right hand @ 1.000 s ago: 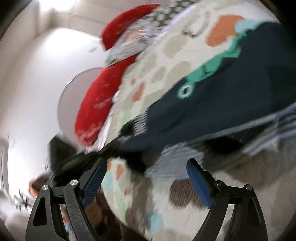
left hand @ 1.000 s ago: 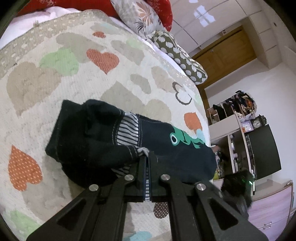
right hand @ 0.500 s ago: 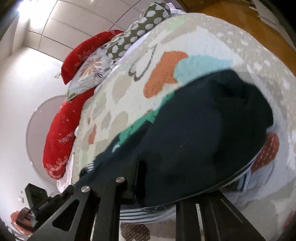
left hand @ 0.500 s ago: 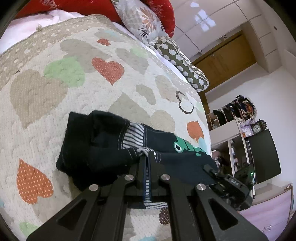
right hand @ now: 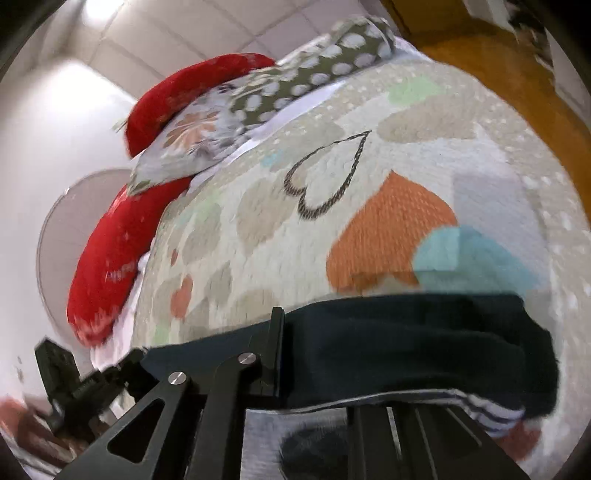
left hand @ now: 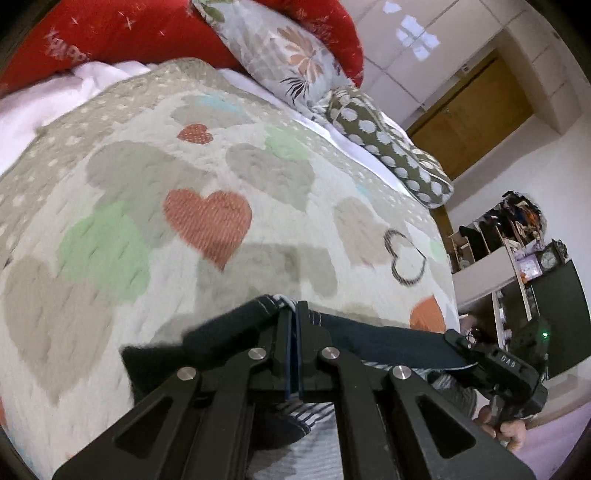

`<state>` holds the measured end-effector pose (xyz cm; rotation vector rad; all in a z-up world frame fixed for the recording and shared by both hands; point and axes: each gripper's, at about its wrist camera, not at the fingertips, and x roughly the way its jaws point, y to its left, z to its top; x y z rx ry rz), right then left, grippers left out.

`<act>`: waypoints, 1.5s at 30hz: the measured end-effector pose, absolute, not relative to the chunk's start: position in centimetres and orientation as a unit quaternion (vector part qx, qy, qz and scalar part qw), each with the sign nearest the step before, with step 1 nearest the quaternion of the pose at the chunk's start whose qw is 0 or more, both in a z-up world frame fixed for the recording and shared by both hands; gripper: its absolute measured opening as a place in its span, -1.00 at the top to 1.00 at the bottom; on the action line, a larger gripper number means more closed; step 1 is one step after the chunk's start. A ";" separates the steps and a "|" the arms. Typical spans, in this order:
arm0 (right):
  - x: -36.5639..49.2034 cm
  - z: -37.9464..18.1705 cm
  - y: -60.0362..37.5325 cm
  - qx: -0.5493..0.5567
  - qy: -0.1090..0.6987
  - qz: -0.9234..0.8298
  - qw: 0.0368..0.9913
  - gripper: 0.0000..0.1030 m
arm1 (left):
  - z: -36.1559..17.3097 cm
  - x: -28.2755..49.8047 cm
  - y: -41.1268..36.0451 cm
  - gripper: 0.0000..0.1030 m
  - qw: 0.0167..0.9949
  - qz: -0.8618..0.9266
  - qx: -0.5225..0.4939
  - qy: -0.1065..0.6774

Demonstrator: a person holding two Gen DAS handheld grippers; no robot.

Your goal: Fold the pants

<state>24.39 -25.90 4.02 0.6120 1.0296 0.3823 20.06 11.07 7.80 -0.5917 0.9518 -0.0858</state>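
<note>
While our left gripper (left hand: 293, 325) and right gripper (right hand: 314, 354) each clamp an edge of the dark pants (right hand: 424, 339), stretched between them above the bed (left hand: 258, 184), we judge folding barely begun.

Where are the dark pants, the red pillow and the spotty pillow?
dark pants (right hand: 406, 339), right wrist view, middle of the fabric.
red pillow (left hand: 122, 33), left wrist view, its front.
spotty pillow (left hand: 391, 147), left wrist view, its middle.

Pants (left hand: 388, 341) hang above quilt (left hand: 147, 192), pillows (left hand: 388, 147) behind.
</note>
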 end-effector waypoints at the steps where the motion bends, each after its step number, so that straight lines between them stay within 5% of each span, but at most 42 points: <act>1: 25.7 3.5 -25.9 0.302 0.489 0.178 0.799 0.45 | 7.3 21.5 11.4 0.94 0.839 -0.045 -0.288 0.460; 2: 26.8 3.2 -26.0 0.311 0.493 0.177 0.793 0.14 | 7.0 22.1 11.7 0.94 0.833 -0.048 -0.297 0.465; 4: 28.9 3.0 -25.8 0.322 0.493 0.168 0.791 -0.10 | 6.3 23.5 12.4 0.91 0.820 -0.052 -0.314 0.476; 10: 31.4 5.0 -26.2 0.290 0.447 0.120 0.838 -0.47 | 7.5 24.0 13.9 0.47 0.825 -0.069 -0.335 0.449; 14: 30.8 5.8 -28.5 0.269 0.433 0.077 0.857 -0.50 | 8.5 22.5 14.8 0.33 0.824 -0.079 -0.349 0.438; 19: 26.5 4.9 -32.7 0.290 0.441 0.068 0.847 -0.50 | 9.0 18.0 16.1 -0.15 0.841 -0.052 -0.319 0.433; 33: 10.4 0.9 -37.6 0.317 0.427 0.064 0.845 -0.50 | 2.3 13.2 14.8 -0.34 0.810 -0.045 -0.296 0.503; 35: 10.1 0.5 -37.0 0.313 0.432 0.068 0.843 -0.50 | 2.2 13.2 12.7 -0.34 0.818 -0.045 -0.263 0.510; 36: 10.2 0.3 -36.7 0.311 0.433 0.067 0.843 -0.50 | 2.2 13.3 11.8 -0.06 0.824 -0.032 -0.231 0.516; 37: 10.3 0.1 -36.2 0.309 0.434 0.066 0.844 -0.50 | 2.2 13.3 11.4 0.63 0.829 -0.010 -0.204 0.521; 40: 10.8 0.2 -35.0 0.295 0.429 0.066 0.851 -0.50 | 2.3 12.5 12.8 0.71 0.824 0.005 -0.217 0.523; 42: 11.3 0.3 -33.9 0.274 0.433 0.070 0.856 -0.37 | 2.7 11.8 14.2 0.73 0.825 0.012 -0.224 0.518; 44: 12.1 0.2 -32.8 0.250 0.450 0.076 0.854 0.63 | 3.0 11.0 15.9 0.73 0.822 0.007 -0.242 0.516; 45: 12.4 0.0 -32.4 0.251 0.459 0.087 0.848 0.69 | 3.3 10.5 16.8 0.73 0.820 0.006 -0.251 0.514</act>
